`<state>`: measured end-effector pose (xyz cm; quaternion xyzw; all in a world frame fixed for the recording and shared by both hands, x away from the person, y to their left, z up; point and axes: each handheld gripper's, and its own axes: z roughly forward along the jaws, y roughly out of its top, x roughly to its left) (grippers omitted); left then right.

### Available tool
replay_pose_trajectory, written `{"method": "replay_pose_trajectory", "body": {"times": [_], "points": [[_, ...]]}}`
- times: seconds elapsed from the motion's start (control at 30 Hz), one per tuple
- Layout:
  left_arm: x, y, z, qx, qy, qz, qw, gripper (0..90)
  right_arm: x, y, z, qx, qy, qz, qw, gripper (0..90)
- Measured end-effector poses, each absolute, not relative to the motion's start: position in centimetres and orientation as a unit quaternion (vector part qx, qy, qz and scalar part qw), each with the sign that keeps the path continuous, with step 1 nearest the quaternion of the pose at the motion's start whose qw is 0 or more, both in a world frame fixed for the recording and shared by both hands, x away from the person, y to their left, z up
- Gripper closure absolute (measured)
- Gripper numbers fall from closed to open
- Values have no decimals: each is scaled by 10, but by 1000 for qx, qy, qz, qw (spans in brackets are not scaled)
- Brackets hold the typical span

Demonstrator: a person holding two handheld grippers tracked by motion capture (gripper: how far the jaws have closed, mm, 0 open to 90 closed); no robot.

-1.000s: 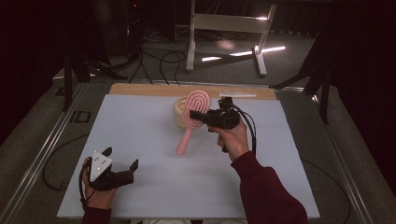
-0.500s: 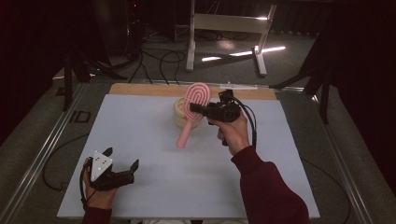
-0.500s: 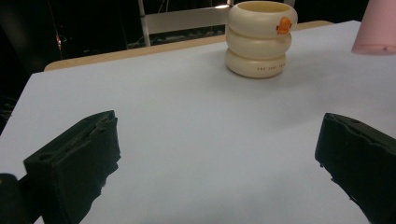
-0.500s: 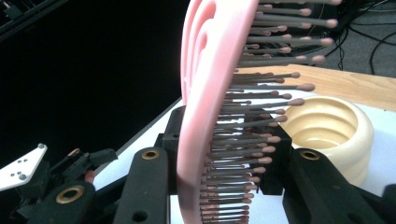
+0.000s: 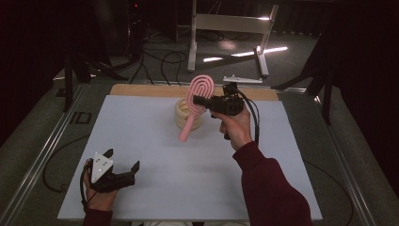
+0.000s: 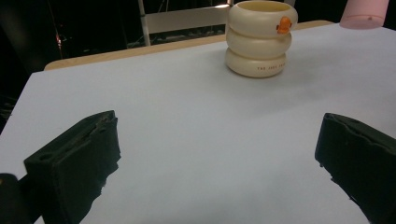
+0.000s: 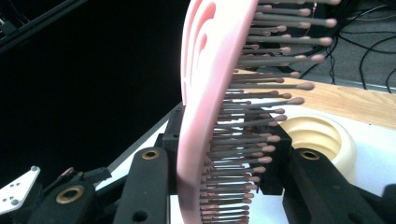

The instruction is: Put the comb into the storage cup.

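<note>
Gripping a pink looped bristle hairbrush (image 5: 196, 100), right claw (image 5: 203, 100), left claw (image 5: 123, 165) agape.

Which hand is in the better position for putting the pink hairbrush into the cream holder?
The right. The right gripper is shut on the pink hairbrush, held just above the cream holder. The left gripper is open near the table's front edge, far from both.

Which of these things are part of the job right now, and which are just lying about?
In the job:
- brush, clamped in the right tongs
- cream holder, just behind it

Lying about:
- left tongs, open, idle at the table's near edge
- stand and cables on the floor
</note>
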<state>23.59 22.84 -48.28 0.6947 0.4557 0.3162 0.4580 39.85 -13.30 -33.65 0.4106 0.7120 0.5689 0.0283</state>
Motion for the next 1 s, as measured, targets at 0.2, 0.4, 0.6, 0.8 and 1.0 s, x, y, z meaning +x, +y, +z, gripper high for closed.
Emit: {"method": "replay_pose_trajectory", "body": {"times": [0.2,0.4,0.6,0.8,1.0], "points": [[236,228,-483,694,456,316,459,6,404,-137,-334,420,703,573,33,637],[236,229,-482,693,457,316,459,6,409,-139,-331,425,698,575,36,638],[236,228,-483,695,457,315,458,6,413,-141,-331,429,693,579,37,638],[236,229,-483,694,457,315,459,7,419,-142,-329,436,685,582,41,638],[235,229,-482,692,459,315,459,7,424,-143,-326,445,679,582,52,638]]}}
